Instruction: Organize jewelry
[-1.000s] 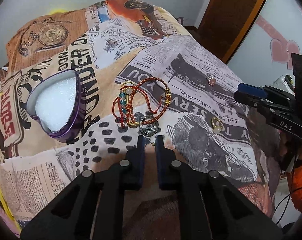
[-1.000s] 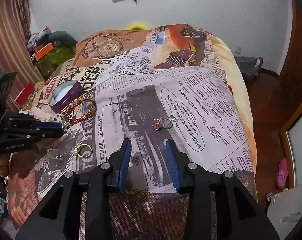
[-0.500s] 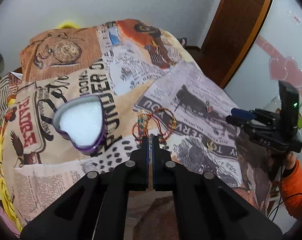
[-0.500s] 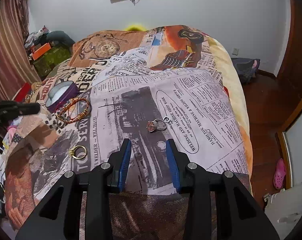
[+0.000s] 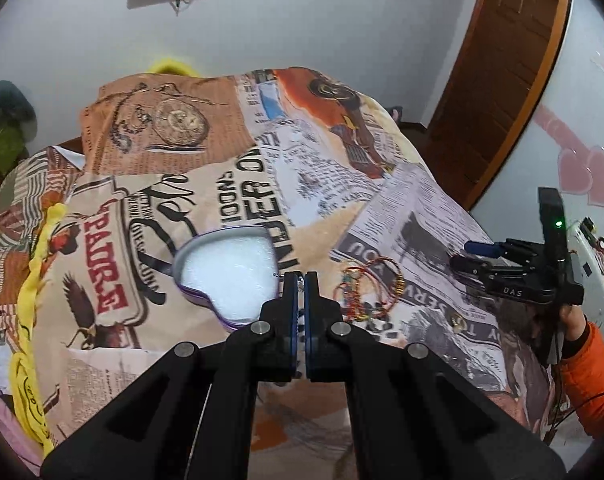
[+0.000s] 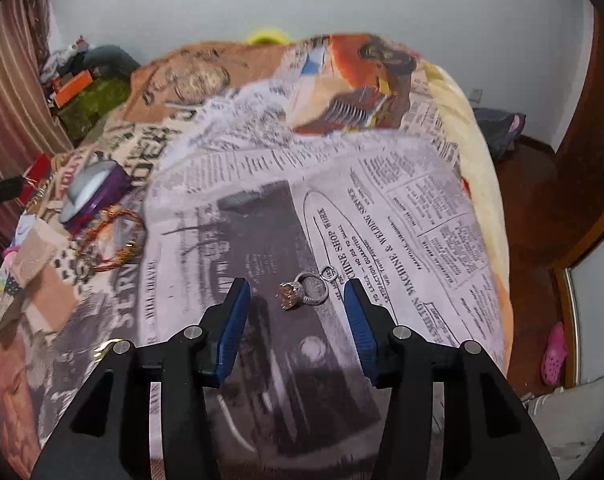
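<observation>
The silver piece (image 5: 300, 285) is tiny. It looks pinched in the closed jaws of the left gripper (image 5: 300, 278), hanging right at the edge of the heart box (image 5: 206, 304) in mid-frame. It's too small to say what kind of piece it is. My read is that the left side is on the drop-off step. The next move would be getting the tips over the white padding, then letting go low so the piece doesn't bounce out.

The right gripper (image 6: 294, 285) is working on its own pickup. Its jaws are opening, with the stone ring (image 6: 302, 290) lying on the bed (image 6: 381, 200) between the tips in the lower middle, and the pads aren't touching it. A small ring (image 6: 329, 273) sits right against it, so the grab probably needs to come straight down on the stone ring without dragging its neighbour.

On views, only the left camera shows the box's padding, the gold ring (image 5: 457, 320) at lower right and the closed jaws up close. The bracelets (image 5: 367, 288) lie just right of those jaws. Only the right camera shows the two rings clearly. There the box is a blurry purple shape at mid-left, and the left gripper barely pokes in at the left edge.
</observation>
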